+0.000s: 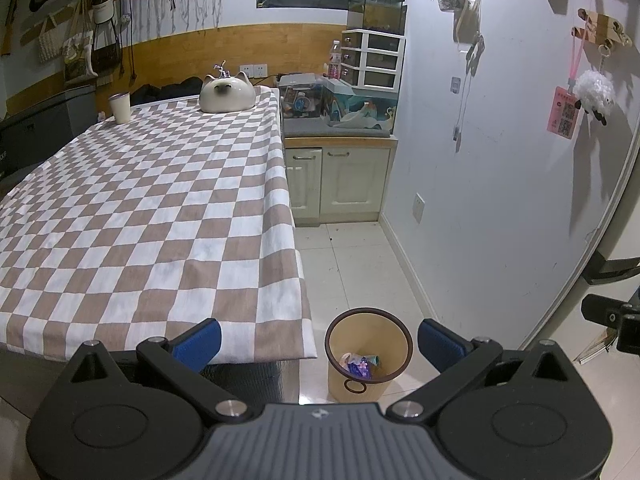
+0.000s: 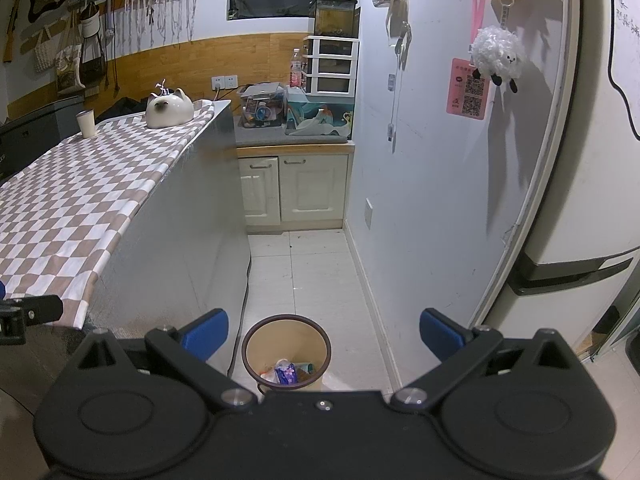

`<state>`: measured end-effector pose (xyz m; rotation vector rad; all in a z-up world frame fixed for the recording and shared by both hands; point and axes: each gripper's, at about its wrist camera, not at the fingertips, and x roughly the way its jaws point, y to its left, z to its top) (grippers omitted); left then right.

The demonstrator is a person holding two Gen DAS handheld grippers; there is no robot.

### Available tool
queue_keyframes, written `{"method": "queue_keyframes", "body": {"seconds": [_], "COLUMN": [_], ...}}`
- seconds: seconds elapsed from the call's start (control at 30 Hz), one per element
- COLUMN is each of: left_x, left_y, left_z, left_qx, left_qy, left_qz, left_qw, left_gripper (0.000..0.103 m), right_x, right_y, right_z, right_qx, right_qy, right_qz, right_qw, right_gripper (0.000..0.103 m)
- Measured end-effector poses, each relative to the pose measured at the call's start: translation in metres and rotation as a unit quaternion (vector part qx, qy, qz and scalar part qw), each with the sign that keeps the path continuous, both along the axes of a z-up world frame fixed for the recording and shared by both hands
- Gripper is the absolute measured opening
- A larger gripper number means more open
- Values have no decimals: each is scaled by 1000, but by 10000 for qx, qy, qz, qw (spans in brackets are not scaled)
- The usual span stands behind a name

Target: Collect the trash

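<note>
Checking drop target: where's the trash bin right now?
The trash bin stands on the tiled floor just off the near right corner of the checkered table. In both wrist views it sits low and central between the open fingers, with wrappers inside.

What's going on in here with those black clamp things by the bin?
A person is holding two hand-held grippers and tidying up trash. Right now both the left gripper and the right gripper are open and empty, poised above a small tan wastebasket on the floor beside the checkered table. A few crumpled wrappers already lie in the bin. On the table only a cup and a cat-shaped ceramic piece are visible.
</note>
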<state>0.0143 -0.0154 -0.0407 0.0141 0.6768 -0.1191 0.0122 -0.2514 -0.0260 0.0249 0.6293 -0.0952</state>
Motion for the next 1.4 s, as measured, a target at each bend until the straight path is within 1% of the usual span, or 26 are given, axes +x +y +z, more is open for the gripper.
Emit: {"method": "queue_keyframes", "body": {"seconds": [1.4], "left_x": [0], "left_y": [1], "left_z": [-4], "left_qx": [-11], "left_qy": [30], "left_qz": [8], "left_qw": [10000], "left_gripper": [103], "right_x": [0], "right_y": [-1], "right_z": [0], "right_qx": [1], "right_qy": [3], "right_qz": [1], "right_qw": [10000], "right_gripper": [103]}}
